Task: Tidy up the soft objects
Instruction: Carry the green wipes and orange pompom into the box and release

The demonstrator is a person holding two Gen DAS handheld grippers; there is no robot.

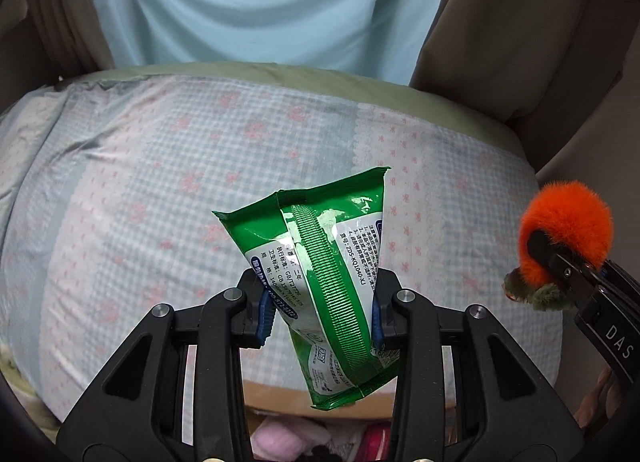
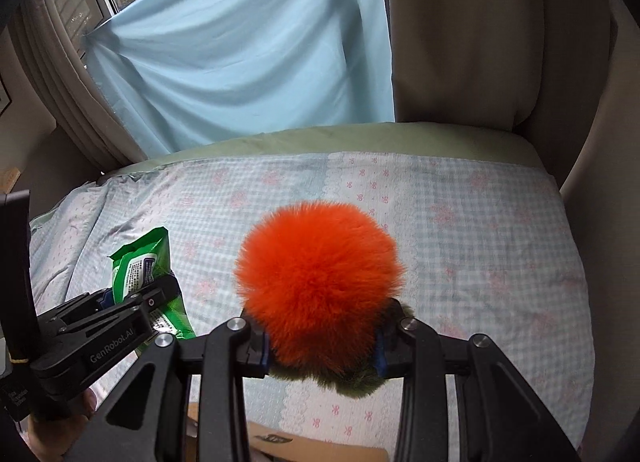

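Bed (image 1: pixel 168 166): bare checked quilt, nothing placed yet.
Left gripper (image 1: pixel 320 312): you're clamping the green wipes pack (image 1: pixel 320 254).
Right gripper (image 2: pixel 322 346): squeezing the orange pompom (image 2: pixel 318 278) (both items aloft, unsorted).

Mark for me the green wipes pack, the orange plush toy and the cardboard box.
green wipes pack (image 1: pixel 320 258), left wrist view, on its ribbed centre seam.
orange plush toy (image 2: pixel 320 278), right wrist view, middle of the orange fur.
cardboard box (image 2: pixel 320 446), right wrist view, on its brown flap.
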